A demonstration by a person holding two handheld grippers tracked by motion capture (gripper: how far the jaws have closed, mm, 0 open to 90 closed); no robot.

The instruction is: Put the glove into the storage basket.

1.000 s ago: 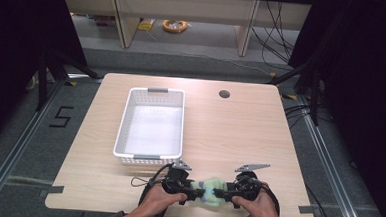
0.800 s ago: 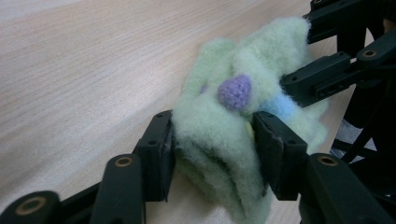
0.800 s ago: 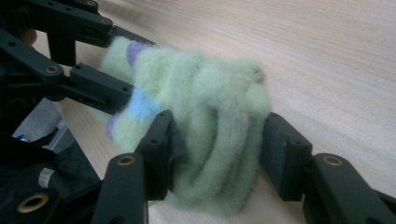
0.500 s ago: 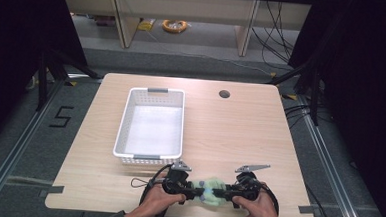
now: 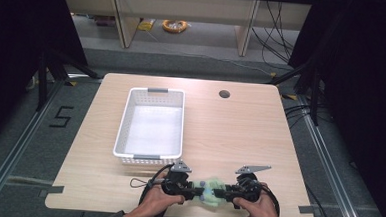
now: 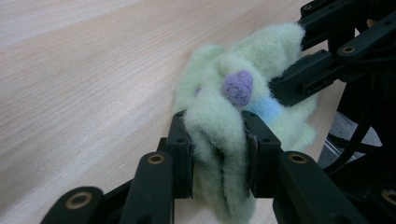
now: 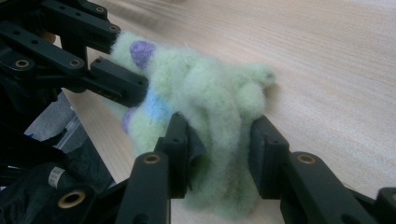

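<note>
The white perforated plastic basket [image 5: 150,126] sits empty, left of centre on the pale wooden table [image 5: 229,135]. At the near edge the left gripper [image 5: 189,190], whose jaws have just been closing, pinches one end of a fuzzy pale-green fleece sock with purple and blue dots [image 5: 210,190] (bunched, not flat). The right gripper [image 5: 226,193], also just closing, pinches the other end. The fleece is thick and springy, so I judge a shallow bite may slip out under any pull.

A light wooden table [image 5: 239,136] stands on grey floor [image 5: 24,144], with shelving [image 5: 186,8] behind in dim light.
</note>
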